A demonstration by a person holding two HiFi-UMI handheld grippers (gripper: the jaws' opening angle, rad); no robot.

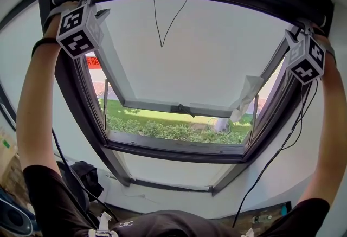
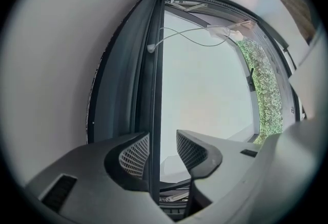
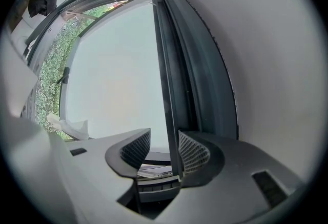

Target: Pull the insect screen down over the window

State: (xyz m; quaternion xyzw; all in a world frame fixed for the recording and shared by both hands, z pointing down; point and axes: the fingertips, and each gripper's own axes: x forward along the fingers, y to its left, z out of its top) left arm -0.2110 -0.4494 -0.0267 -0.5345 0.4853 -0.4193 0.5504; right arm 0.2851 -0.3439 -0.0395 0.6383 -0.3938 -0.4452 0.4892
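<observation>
You reach up with both arms and hold a grey gripper in each hand. Your left gripper [image 2: 163,152] is at the top left corner of the big dark window frame [image 1: 89,122]. Its jaws are open. The thin dark pull bar of the insect screen [image 2: 155,89] runs between them. The bar lies right beside the jaw on the left of the left gripper view. The other jaw stands apart from it, with a clear gap.

Your right gripper [image 3: 164,152] is at the top right corner. Its jaws are open too, and the same bar runs between them. Here the bar lies close to the jaw on the right of the right gripper view. The other jaw is well clear of it.

The bar sits all the way up along the top of the frame, so the screen is not pulled down yet. A thin dark cord [image 1: 158,24] hangs in a loop from the middle of the bar. Past it, the grey-edged glass pane [image 1: 162,106] tilts outward. A crumpled white sheet [image 1: 245,97] hangs at its right side. Green bushes [image 1: 173,132] grow outside, below the pane.
</observation>
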